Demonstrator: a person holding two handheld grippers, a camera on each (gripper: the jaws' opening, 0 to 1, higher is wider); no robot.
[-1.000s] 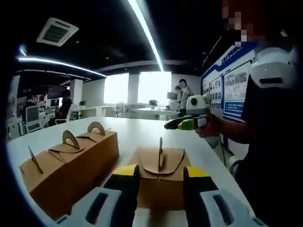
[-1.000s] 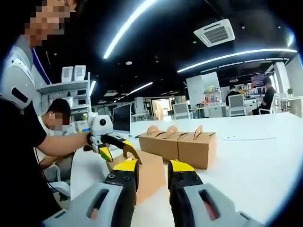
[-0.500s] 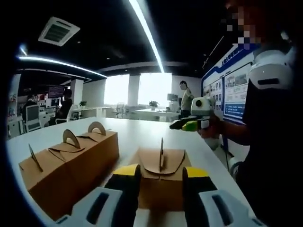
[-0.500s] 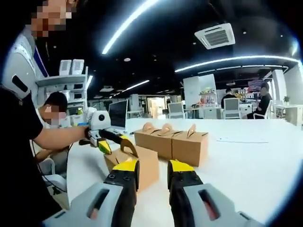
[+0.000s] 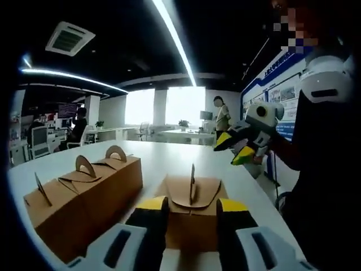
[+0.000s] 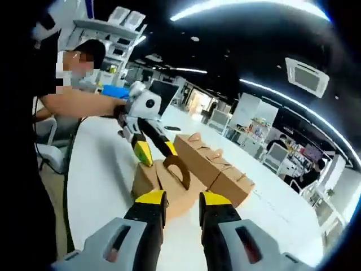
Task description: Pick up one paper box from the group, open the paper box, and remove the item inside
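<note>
Little looks done so far: the small brown cardboard box with a slotted top handle (image 5: 190, 212) sits on the white table (image 5: 163, 155), apart from the row of joined brown boxes (image 5: 79, 195), flaps closed (nothing taken out). The left gripper (image 5: 190, 223) hovers at it, jaws parted; the right gripper (image 6: 183, 210), jaws also apart, holds nothing.

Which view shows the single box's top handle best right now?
The left gripper view: the single box sits close, its upright handle clear above the flaps. The right gripper view shows that box partly behind the left gripper.
</note>
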